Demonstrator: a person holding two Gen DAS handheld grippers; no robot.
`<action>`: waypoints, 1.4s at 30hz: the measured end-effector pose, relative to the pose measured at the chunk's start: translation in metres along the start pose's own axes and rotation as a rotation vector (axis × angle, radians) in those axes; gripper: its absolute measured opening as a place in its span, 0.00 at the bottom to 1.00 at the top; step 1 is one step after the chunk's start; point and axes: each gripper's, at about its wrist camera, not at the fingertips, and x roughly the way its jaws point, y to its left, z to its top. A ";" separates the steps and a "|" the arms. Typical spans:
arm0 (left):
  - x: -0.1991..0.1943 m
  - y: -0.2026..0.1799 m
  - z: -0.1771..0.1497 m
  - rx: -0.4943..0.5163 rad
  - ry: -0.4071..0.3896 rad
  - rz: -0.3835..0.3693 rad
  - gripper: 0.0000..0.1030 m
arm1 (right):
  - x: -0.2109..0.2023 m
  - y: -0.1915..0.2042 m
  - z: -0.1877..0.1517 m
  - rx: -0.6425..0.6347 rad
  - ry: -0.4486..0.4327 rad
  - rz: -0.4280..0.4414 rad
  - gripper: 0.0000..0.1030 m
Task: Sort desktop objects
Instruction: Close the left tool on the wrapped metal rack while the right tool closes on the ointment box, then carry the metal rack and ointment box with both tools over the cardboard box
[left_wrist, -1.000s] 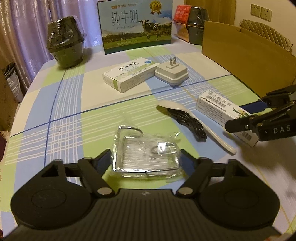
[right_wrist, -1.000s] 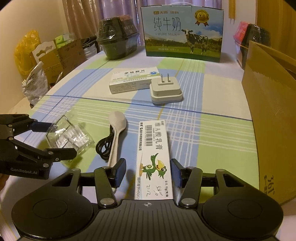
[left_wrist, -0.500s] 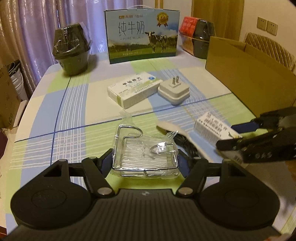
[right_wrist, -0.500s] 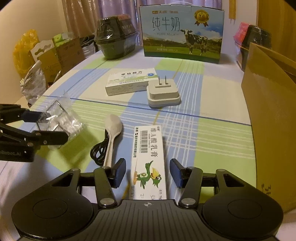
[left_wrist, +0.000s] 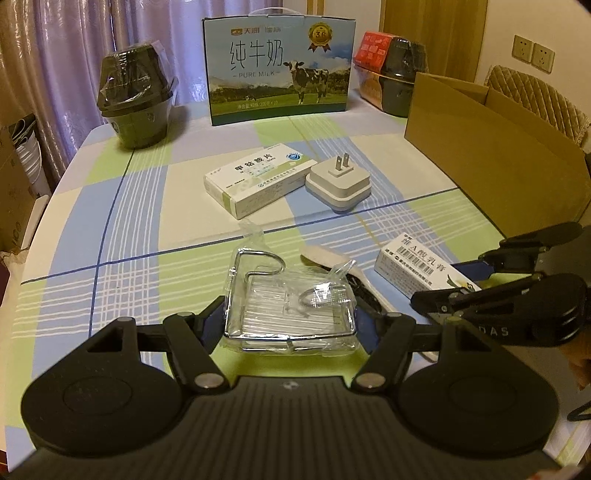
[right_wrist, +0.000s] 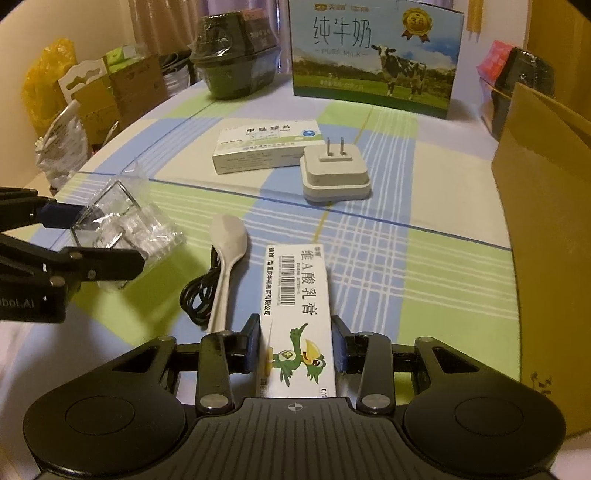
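Observation:
A wire soap dish in clear wrap (left_wrist: 291, 310) hangs a little above the checked tablecloth, and my left gripper (left_wrist: 291, 321) is shut on it. In the right wrist view the same dish (right_wrist: 122, 221) sits between the left gripper's (right_wrist: 107, 240) fingers at the left edge. A white ointment box with a green bird (right_wrist: 297, 295) lies lengthwise in my right gripper (right_wrist: 297, 349), which is shut on its near end. The left wrist view shows that box (left_wrist: 413, 264) at the right. A white spoon (right_wrist: 229, 240) and a black cable (right_wrist: 199, 299) lie between the two.
A white medicine box (left_wrist: 258, 179) and a plug adapter (left_wrist: 338, 184) lie mid-table. A milk carton (left_wrist: 279, 62) and two wrapped black bowls (left_wrist: 135, 107) (left_wrist: 402, 79) stand at the back. An open cardboard box (left_wrist: 491, 147) fills the right side.
My left gripper has shut on the soap dish and lifted it off the cloth. The right fingers have shut on the ointment box.

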 end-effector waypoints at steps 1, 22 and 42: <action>-0.001 -0.001 0.000 0.002 -0.002 0.000 0.64 | -0.003 0.000 0.000 0.001 -0.006 -0.005 0.34; -0.050 -0.062 0.049 0.006 -0.124 -0.061 0.64 | -0.119 -0.028 0.030 0.079 -0.205 -0.043 0.34; -0.050 -0.159 0.096 0.047 -0.192 -0.203 0.64 | -0.202 -0.114 0.027 0.179 -0.303 -0.188 0.34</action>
